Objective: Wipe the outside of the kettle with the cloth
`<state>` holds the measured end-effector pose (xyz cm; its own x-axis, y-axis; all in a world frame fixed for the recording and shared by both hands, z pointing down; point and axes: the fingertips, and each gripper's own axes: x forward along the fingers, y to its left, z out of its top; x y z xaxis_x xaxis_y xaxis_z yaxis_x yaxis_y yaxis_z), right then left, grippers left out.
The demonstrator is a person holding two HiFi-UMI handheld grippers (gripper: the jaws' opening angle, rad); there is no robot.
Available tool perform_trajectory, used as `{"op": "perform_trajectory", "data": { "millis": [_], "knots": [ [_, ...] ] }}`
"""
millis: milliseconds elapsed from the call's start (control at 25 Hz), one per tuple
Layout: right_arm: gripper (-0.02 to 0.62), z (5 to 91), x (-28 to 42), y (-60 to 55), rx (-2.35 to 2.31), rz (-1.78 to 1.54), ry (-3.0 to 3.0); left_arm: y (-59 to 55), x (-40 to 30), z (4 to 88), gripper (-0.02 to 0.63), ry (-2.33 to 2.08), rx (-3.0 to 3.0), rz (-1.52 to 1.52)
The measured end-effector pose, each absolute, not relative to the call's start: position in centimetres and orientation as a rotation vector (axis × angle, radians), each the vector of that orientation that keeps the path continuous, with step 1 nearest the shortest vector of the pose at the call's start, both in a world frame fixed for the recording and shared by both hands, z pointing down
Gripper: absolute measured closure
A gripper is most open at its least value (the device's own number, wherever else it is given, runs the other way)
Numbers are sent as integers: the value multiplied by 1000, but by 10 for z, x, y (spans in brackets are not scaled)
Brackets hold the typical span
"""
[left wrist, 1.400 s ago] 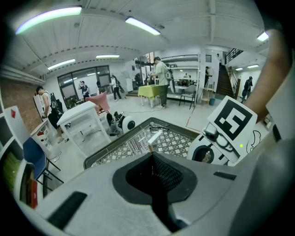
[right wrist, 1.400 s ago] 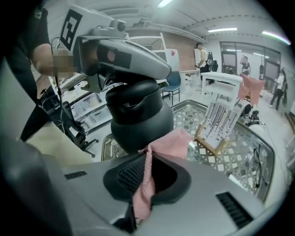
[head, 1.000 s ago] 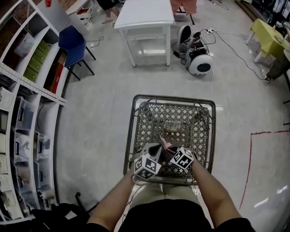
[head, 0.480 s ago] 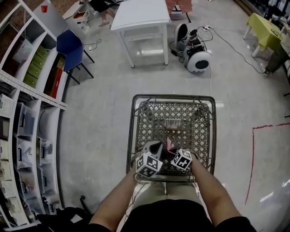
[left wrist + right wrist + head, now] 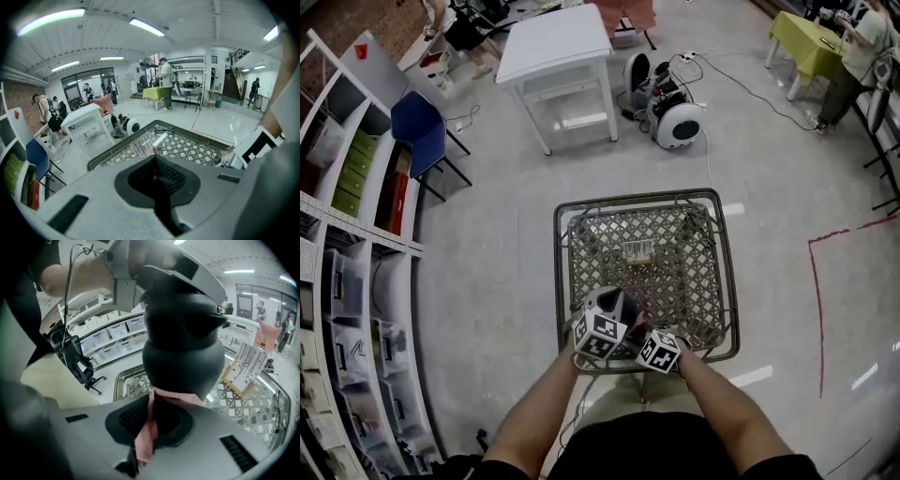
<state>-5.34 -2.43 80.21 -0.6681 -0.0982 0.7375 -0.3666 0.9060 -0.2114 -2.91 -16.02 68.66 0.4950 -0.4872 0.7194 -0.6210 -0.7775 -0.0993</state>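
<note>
A dark rounded kettle (image 5: 183,348) fills the middle of the right gripper view; in the head view the kettle (image 5: 614,305) shows just beyond the two marker cubes, over the near part of a metal mesh basket (image 5: 712,244). My left gripper (image 5: 602,330) comes onto the kettle's top from above and its jaws (image 5: 156,161) are closed together; the kettle itself is hidden in the left gripper view. My right gripper (image 5: 151,416) is shut on a pink cloth (image 5: 149,430), whose upper edge lies against the kettle's lower belly. The right gripper (image 5: 654,345) sits at the basket's near edge.
A barcode label (image 5: 639,249) lies in the basket. Beyond it stand a white table (image 5: 553,47), a blue chair (image 5: 417,127) and a white wheeled machine (image 5: 675,122) with cables. Shelving (image 5: 347,234) runs along the left. A red tape line (image 5: 817,300) marks the floor at right.
The right gripper has slid toward the basket's near edge and closer to the left one. The pink cloth that showed above the kettle in the head view is now out of sight there.
</note>
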Motion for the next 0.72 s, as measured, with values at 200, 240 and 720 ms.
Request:
{"op": "perform_trajectory", "data": {
  "millis": [200, 240, 720],
  "knots": [
    [571, 794, -69, -18, 425, 423, -2288, -159, -27, 686, 597, -933, 2566, 1149],
    [571, 793, -69, -18, 447, 420, -2285, -158, -26, 686, 598, -924, 2566, 1147],
    [571, 808, -34, -29, 561, 457, -2209, -154, -20, 686, 597, -902, 2580, 1141]
  ]
}}
